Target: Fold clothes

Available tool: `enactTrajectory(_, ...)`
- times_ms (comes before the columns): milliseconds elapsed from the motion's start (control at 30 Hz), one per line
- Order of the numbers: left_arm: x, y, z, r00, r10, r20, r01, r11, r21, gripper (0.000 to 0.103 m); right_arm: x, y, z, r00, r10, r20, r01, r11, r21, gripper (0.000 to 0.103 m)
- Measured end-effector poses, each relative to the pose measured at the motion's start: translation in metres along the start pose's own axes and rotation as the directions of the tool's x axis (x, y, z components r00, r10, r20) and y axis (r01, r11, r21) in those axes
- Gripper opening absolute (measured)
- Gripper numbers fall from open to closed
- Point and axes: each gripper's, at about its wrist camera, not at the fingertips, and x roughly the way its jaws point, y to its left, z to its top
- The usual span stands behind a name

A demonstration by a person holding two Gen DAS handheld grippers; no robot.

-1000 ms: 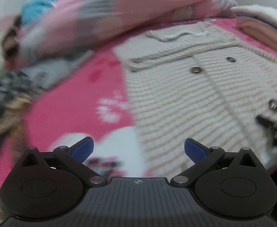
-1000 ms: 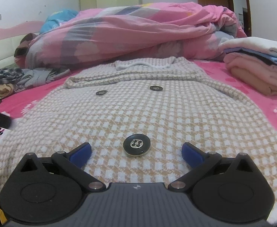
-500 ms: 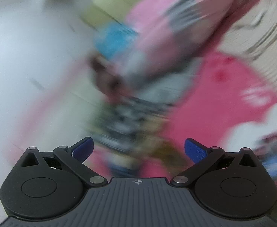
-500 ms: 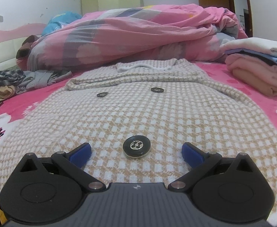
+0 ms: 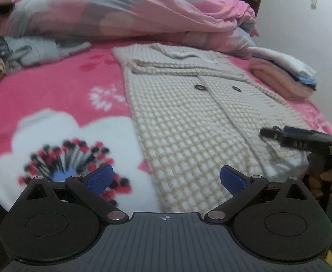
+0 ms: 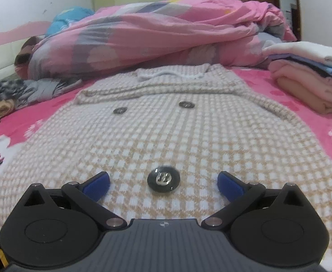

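Two grippers face a beige-and-white checked knit cardigan (image 6: 166, 131) spread flat on the pink floral bedsheet (image 5: 59, 95), collar toward the far edge. Left gripper (image 5: 166, 179): fingers spread, empty, over the cardigan's left hem edge. Right gripper (image 6: 163, 184): fingers spread, empty, either side of a dark button (image 6: 163, 179) near the hem. Far edge: rumpled pink quilt (image 6: 156, 34). Far right corner: stack of folded clothes (image 6: 311, 77).

Both grippers, left (image 5: 166, 179) and right (image 6: 163, 182), share black ribbed bodies, round hubs, silver pivot screws, blue pads (image 5: 99, 178).
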Motion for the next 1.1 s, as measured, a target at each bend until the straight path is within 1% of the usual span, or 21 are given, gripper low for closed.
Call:
enactTrajectory(67,0.002,0.002,-0.006,1.0,-0.005,-0.007,0.005,1.0,-0.021,0.098,-0.007,0.001,0.005,0.999,0.001,0.034,-0.001,1.0,0.018,0.103)
enactTrajectory(133,0.0,0.004,-0.012,1.0,-0.026,-0.015,0.025,0.999,-0.037,0.097,-0.019,0.003,0.01,0.994,0.057,0.093,-0.062,0.997,0.045,0.103)
enactTrajectory(200,-0.002,0.005,-0.018,0.998,-0.052,-0.024,0.051,0.997,-0.052,0.093,-0.028,0.005,0.015,0.983,0.126,0.134,-0.136,0.988,0.07,0.103)
enactTrajectory(233,-0.002,0.006,-0.021,0.997,-0.066,-0.028,0.065,0.996,-0.056,0.088,-0.032,0.006,0.017,0.975,0.164,0.15,-0.177,0.981,0.081,0.103)
enactTrajectory(267,-0.002,0.007,-0.023,0.996,-0.081,-0.033,0.079,0.995,-0.062,0.079,-0.035,0.007,0.019,0.966,0.2,0.162,-0.217,0.971,0.095,0.103)
enactTrajectory(333,-0.001,0.008,-0.027,0.992,-0.113,-0.05,0.108,0.991,-0.078,0.07,-0.036,0.008,0.021,0.948,0.27,0.165,-0.293,0.947,0.132,0.103)
enactTrajectory(433,0.002,0.012,-0.033,0.987,-0.144,-0.077,0.136,0.985,-0.106,0.058,-0.034,0.006,0.022,0.911,0.376,0.168,-0.405,0.894,0.193,0.099)
enactTrajectory(467,0.004,0.014,-0.035,0.984,-0.155,-0.087,0.144,0.982,-0.118,0.056,-0.033,0.005,0.021,0.895,0.412,0.168,-0.441,0.872,0.212,0.098)
enactTrajectory(533,0.008,0.018,-0.037,0.979,-0.177,-0.106,0.16,0.976,-0.149,0.055,-0.031,0.003,0.019,0.859,0.485,0.167,-0.512,0.823,0.246,0.096)
enactTrajectory(633,0.014,0.023,-0.041,0.97,-0.207,-0.126,0.181,0.965,-0.192,0.055,-0.031,0.0,0.013,0.808,0.568,0.158,-0.588,0.757,0.284,0.094)
enactTrajectory(733,0.02,0.028,-0.044,0.96,-0.244,-0.135,0.211,0.952,-0.223,0.055,-0.026,0.001,0.006,0.772,0.622,0.132,-0.627,0.711,0.318,0.091)
enactTrajectory(800,0.023,0.03,-0.046,0.956,-0.262,-0.134,0.226,0.945,-0.234,0.054,-0.022,0.001,-0.001,0.758,0.643,0.107,-0.634,0.689,0.352,0.089)
enactTrajectory(833,0.024,0.031,-0.046,0.953,-0.271,-0.134,0.235,0.943,-0.238,0.052,-0.02,0.001,-0.004,0.751,0.654,0.093,-0.635,0.677,0.371,0.087)
enactTrajectory(900,0.027,0.031,-0.047,0.947,-0.291,-0.139,0.252,0.937,-0.243,0.046,-0.016,0.0,-0.012,0.734,0.676,0.068,-0.638,0.652,0.41,0.084)
enactTrajectory(933,0.029,0.031,-0.047,0.942,-0.302,-0.145,0.261,0.933,-0.247,0.041,-0.013,0.0,-0.018,0.723,0.688,0.062,-0.64,0.634,0.436,0.083)
enactTrajectory(967,0.03,0.031,-0.048,0.938,-0.311,-0.151,0.268,0.93,-0.251,0.035,-0.011,-0.001,-0.024,0.712,0.7,0.056,-0.64,0.615,0.46,0.082)
enactTrajectory(1000,0.031,0.031,-0.049,0.935,-0.319,-0.157,0.274,0.927,-0.254,0.032,-0.008,-0.002,-0.029,0.701,0.712,0.05,-0.64,0.596,0.485,0.081)
enactTrajectory(1100,0.032,0.032,-0.05,0.929,-0.334,-0.155,0.287,0.921,-0.264,0.017,0.0,-0.004,-0.046,0.665,0.746,0.037,-0.634,0.537,0.557,0.079)
